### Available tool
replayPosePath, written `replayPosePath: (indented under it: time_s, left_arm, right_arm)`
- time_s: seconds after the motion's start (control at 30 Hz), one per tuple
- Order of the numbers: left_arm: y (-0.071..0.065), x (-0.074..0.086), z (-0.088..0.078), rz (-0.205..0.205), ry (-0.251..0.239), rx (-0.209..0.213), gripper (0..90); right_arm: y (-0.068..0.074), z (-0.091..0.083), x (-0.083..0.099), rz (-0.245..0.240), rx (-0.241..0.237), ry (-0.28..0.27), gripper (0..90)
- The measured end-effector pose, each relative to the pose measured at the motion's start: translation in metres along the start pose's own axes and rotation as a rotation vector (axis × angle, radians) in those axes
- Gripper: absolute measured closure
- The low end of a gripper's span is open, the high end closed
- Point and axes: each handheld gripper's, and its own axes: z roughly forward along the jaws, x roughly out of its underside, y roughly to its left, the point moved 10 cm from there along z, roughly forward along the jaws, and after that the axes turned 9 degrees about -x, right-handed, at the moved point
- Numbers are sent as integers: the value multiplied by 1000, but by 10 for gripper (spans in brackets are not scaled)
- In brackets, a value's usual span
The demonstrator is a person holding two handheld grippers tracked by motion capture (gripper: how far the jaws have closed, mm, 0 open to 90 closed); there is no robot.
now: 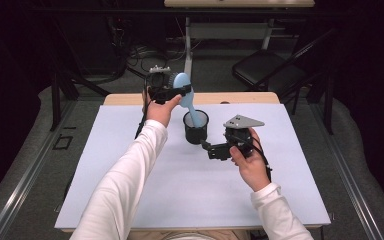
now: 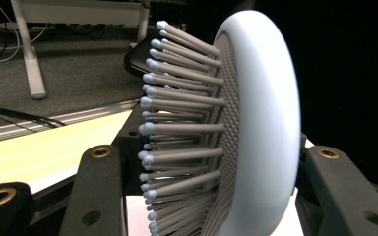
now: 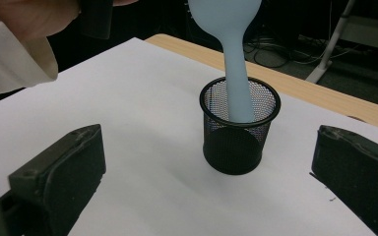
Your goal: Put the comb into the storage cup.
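You hold the blue hairbrush [image 1: 183, 90] by its head in the closed left claw [image 1: 172, 90], so its handle enters the mesh cup [image 1: 196, 127], while the right claw [image 1: 211, 149] waits wide open and empty.

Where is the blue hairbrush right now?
High view, centre: the hairbrush is clamped by its head in the left claw, its handle down inside the black mesh cup.

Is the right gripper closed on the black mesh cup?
No: in the right gripper view the right gripper has its jaws wide apart, short of the mesh cup, which stands free on the white table.
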Motion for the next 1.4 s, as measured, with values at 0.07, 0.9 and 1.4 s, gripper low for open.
replayPosePath:
  time_s: [0.07, 0.9, 1.4]
  left_arm:
    - [-1, 2, 2, 3, 4, -2, 485]
    - [-9, 16, 17, 66, 44, -28, 484]
    - [-7, 24, 22, 67, 54, -35, 483]
  right_arm:
    - [0, 0, 0, 1, -1, -1, 0]
    - [0, -1, 0, 6, -6, -1, 0]
    - [1, -1, 0, 3, -8, -1, 0]
